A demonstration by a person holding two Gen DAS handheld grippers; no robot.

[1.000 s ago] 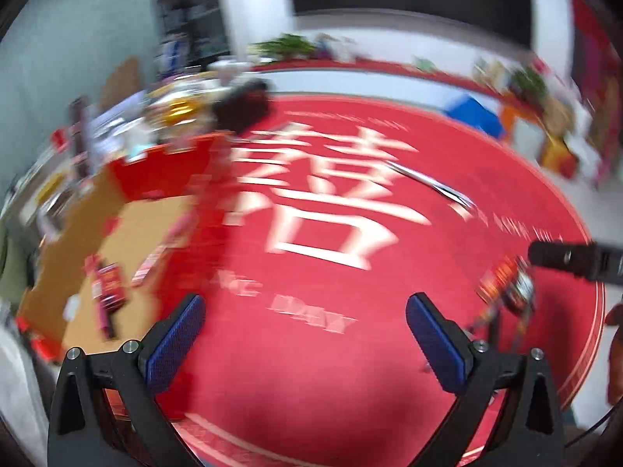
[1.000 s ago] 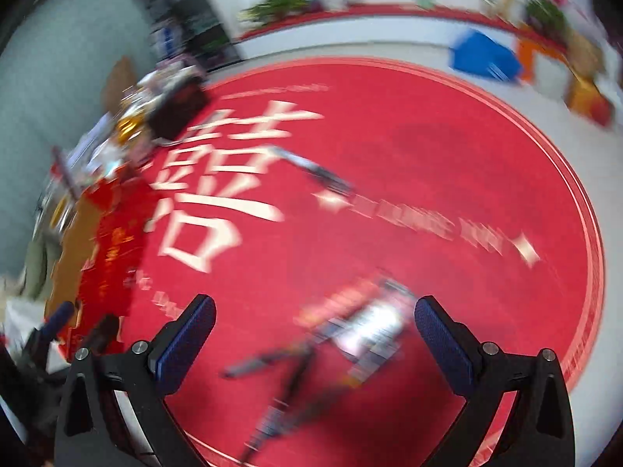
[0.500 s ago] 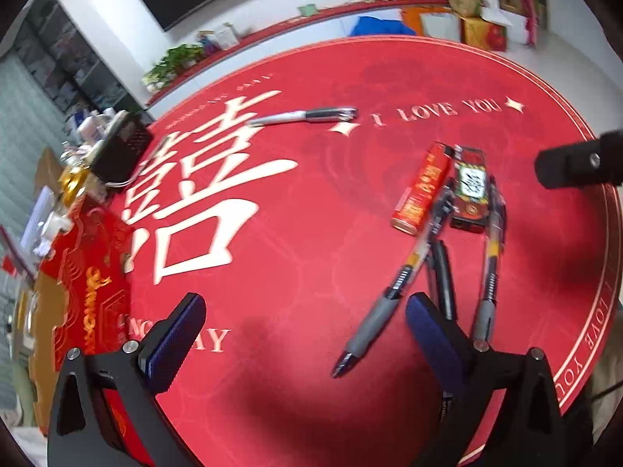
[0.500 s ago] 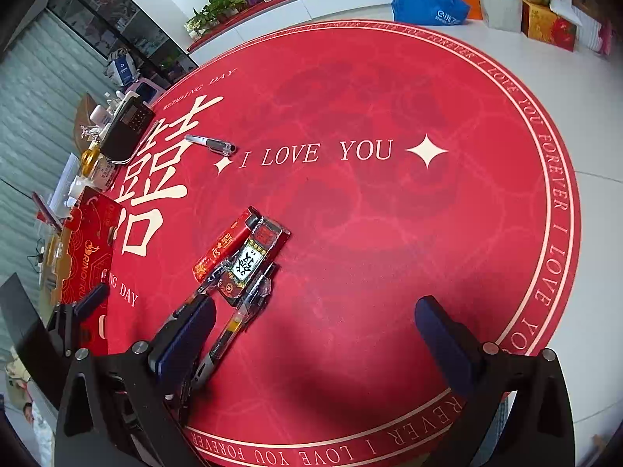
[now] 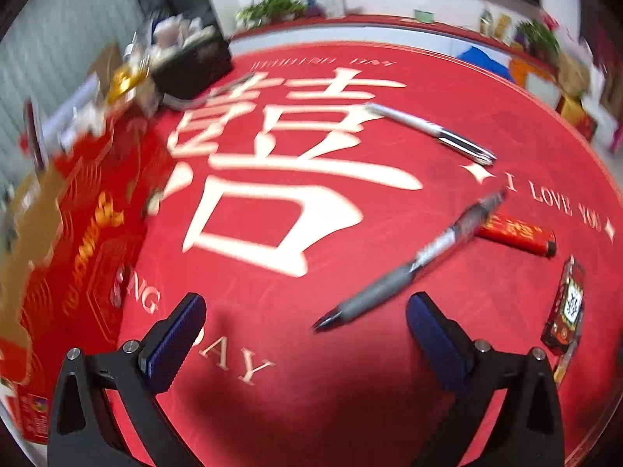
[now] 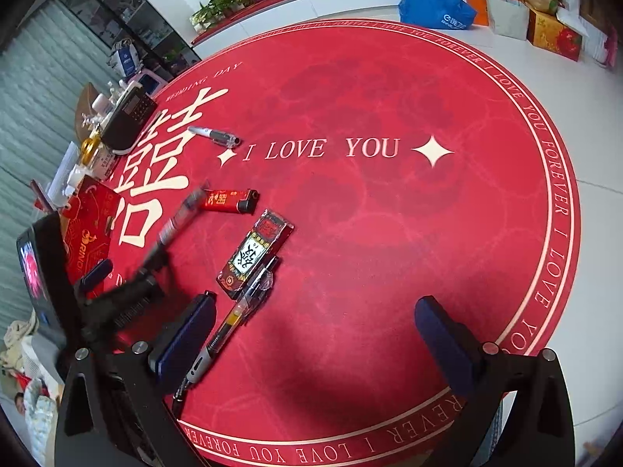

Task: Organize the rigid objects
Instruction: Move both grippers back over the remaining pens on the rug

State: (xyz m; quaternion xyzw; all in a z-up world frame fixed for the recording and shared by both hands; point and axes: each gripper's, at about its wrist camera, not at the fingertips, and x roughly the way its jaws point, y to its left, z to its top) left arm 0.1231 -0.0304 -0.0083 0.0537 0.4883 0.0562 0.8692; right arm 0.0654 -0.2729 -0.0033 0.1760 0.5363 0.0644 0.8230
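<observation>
Cardboard of a glossy red box (image 5: pixel 74 257) lies far left on the round red mat (image 6: pixel 389 233). Both the left gripper (image 5: pixel 300 334) and right gripper (image 6: pixel 315 334) hang empty, jaws apart. A rubber-gripped grey pen (image 5: pixel 409 264) lies diagonally, then a cylindrical red lighter (image 6: pixel 229 200), a flat printed packet (image 6: pixel 253 253) and a clear pen (image 6: pixel 229 323).

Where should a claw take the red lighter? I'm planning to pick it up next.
Grip the red lighter across its narrow width at mid-body, coming straight down from above. It lies flat on the red mat, long axis roughly along the "I LOVE YOU" line, with both long sides bare. The blurred pen sits close to its left end, so stay central.
</observation>
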